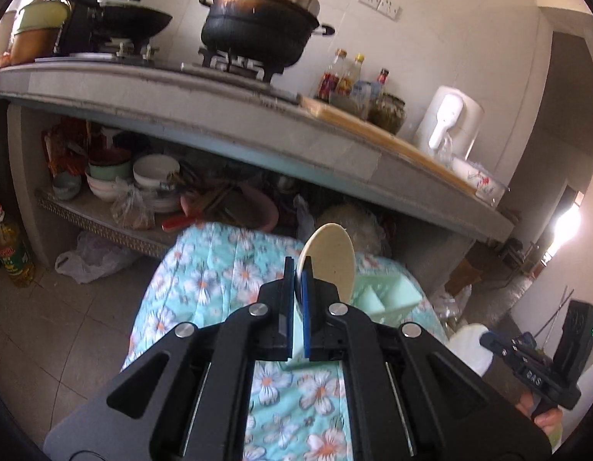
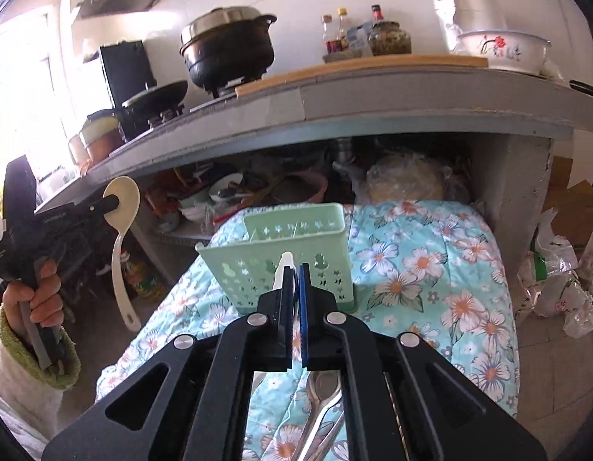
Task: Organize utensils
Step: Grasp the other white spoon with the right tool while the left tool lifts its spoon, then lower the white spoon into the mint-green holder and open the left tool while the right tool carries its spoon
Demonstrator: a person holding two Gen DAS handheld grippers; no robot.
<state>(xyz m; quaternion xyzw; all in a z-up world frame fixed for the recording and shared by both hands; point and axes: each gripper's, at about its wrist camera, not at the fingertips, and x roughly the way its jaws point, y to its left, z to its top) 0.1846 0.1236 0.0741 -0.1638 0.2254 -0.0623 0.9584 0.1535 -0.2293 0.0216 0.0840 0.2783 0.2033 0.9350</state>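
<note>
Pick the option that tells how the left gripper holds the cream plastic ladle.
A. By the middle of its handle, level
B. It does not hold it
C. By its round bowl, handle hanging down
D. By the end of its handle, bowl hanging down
C: in the right wrist view the left gripper is shut on the round bowl of the cream plastic ladle, whose long handle hangs down below it.

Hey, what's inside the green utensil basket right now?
The green utensil basket shows only bare dividers near its rim; no utensil sticks out. Its perforated walls and the right gripper hide the compartment bottoms, so small items cannot be ruled out.
</note>
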